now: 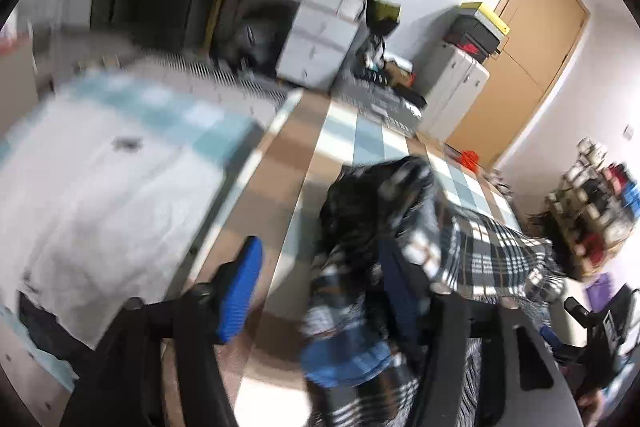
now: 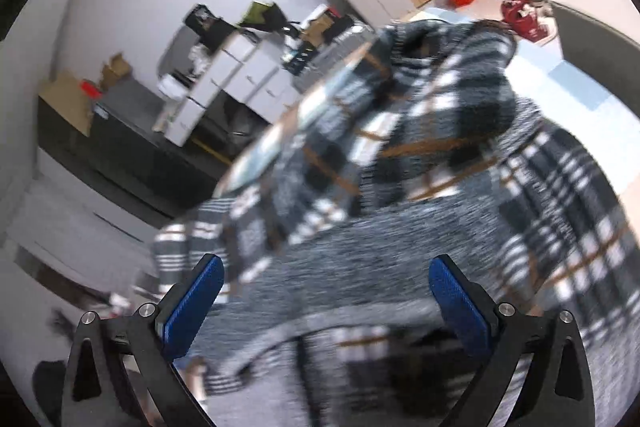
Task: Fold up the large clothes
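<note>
Right gripper (image 2: 324, 291): blue pads spread, nothing pinched | left gripper (image 1: 320, 291): spread, black-and-white plaid fabric garment (image 1: 472, 251) draped over one finger | containers: contents indiscernible, blurred.

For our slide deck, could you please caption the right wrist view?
Open right gripper poised over the bunched plaid garment.

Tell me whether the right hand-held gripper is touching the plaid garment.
Cannot tell. In the right wrist view the right hand-held gripper stands open with the plaid garment between its fingers, but blur hides any contact.
</note>
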The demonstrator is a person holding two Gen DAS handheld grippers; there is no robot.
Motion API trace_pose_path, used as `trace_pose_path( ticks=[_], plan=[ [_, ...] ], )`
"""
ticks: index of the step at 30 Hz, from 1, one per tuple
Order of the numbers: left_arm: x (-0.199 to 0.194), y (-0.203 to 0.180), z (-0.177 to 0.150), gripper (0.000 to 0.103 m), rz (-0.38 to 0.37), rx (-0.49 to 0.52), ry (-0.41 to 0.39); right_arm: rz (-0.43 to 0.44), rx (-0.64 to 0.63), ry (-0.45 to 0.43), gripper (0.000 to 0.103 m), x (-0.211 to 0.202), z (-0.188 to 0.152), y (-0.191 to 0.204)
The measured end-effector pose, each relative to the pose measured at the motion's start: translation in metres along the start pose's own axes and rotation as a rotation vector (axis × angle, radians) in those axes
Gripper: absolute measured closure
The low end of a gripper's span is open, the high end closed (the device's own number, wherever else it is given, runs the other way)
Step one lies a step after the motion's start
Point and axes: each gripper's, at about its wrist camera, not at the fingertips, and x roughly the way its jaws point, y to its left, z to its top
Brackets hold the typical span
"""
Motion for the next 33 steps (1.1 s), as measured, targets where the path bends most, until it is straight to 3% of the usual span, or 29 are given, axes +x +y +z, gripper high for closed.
trace_pose_path(
  ticks=[4, 8, 12, 17, 20, 23, 29, 33],
  plan=[
    [0.033, 0.015, -0.006, 0.045, -0.088, -0.078, 0.144, 0.038, -0.084, 0.038, 0.000, 0.006, -0.017, 0.028],
    [0.053, 0.000, -0.026, 0.045, -0.181, -0.129, 0.245, 0.042, -0.144, 0.063, 0.000, 0.011, -0.031, 0.045],
    [0.050, -0.029, -0.034, 0.045, -0.294, -0.083, 0.249, 0.093, -0.108, 0.075, 0.000, 0.010, -0.034, 0.048],
    [0.059, -0.060, -0.040, 0.045, -0.392, -0.014, 0.302, 0.077, -0.129, 0.078, 0.000, 0.015, -0.038, 0.050],
    [0.075, -0.073, -0.046, 0.042, -0.355, 0.040, 0.333, 0.075, -0.121, 0.087, 0.000, 0.017, -0.042, 0.049],
    [0.100, -0.073, -0.057, 0.033, -0.387, 0.008, 0.426, 0.071, -0.123, 0.097, 0.000, 0.018, -0.042, 0.048],
    [0.068, -0.088, -0.047, 0.032, -0.347, 0.095, 0.361, 0.049, -0.168, 0.105, 0.000, 0.020, -0.044, 0.050],
    [0.005, -0.095, -0.027, 0.032, -0.323, 0.090, 0.206, 0.051, -0.181, 0.066, 0.000, 0.007, -0.036, 0.048]
  ],
)
